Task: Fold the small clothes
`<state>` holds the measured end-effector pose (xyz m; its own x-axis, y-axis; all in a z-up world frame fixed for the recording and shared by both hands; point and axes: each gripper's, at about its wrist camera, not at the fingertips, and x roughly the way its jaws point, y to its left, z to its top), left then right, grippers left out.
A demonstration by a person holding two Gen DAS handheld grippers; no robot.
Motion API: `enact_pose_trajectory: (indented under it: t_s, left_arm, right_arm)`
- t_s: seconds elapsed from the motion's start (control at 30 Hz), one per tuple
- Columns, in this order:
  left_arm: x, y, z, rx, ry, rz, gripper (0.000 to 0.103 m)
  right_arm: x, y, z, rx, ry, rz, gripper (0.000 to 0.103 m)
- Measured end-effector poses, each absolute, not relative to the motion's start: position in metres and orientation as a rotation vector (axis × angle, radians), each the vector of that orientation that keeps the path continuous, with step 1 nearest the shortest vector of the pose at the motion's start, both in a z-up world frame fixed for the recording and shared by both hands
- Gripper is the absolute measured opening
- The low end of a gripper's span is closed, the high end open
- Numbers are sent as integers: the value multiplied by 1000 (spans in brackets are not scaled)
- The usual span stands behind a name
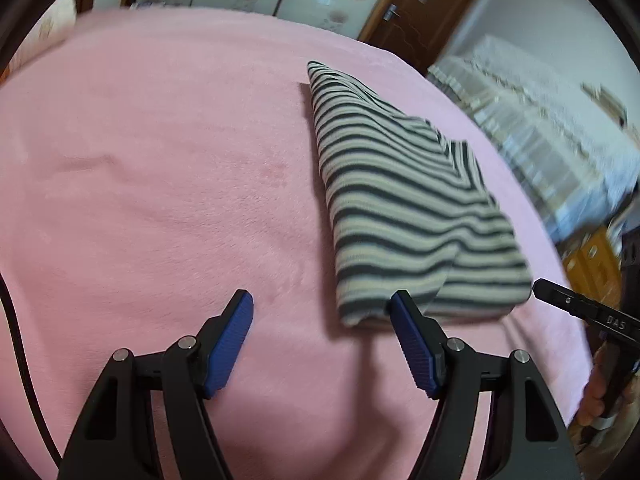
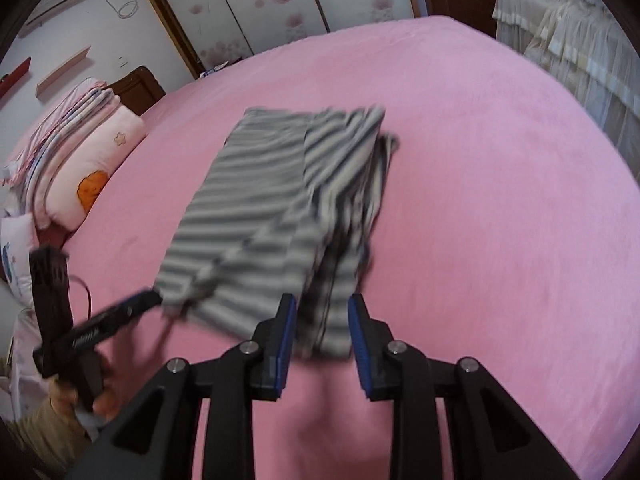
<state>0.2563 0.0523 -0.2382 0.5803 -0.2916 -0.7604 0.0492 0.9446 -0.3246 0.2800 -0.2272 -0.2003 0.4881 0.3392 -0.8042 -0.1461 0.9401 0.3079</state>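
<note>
Striped garment [image 1: 404, 200], folded into a long rectangle, lying flat on the pink blanket [image 1: 160, 160] toward its right side. Left gripper [image 1: 322, 304] spread wide over bare blanket at the garment's near left corner, right pad [image 1: 416, 344] just beside the cloth edge, nothing clasped. Right gripper [image 2: 322, 308] parted narrowly at the near end of the garment; cloth edge seen between the blue pads [image 2: 285, 332], blurred, pads not pressing on it. Stacked pillows [image 2: 80, 160] far left. Wooden door [image 1: 424, 8] beyond the bed.
</note>
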Motion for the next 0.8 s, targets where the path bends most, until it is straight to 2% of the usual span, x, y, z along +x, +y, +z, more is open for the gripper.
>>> enact_pose_trajectory:
  t_s: [0.33, 0.37, 0.43, 0.63, 0.8]
  left_arm:
    - [247, 38, -239, -139, 948, -198, 70]
    - [248, 37, -241, -138, 952, -200, 70]
    - [249, 35, -242, -127, 955, -195, 70]
    - [253, 36, -247, -126, 971, -155, 70]
    - [253, 38, -248, -126, 985, -139, 70]
  right_arm:
    - [279, -217, -229, 332, 1027, 328, 27]
    - [280, -220, -232, 352, 1027, 329, 24]
    - [280, -223, -233, 378, 1019, 342, 6]
    - [267, -231, -206, 232, 943, 269, 6]
    - [276, -225, -229, 179, 1036, 242, 6]
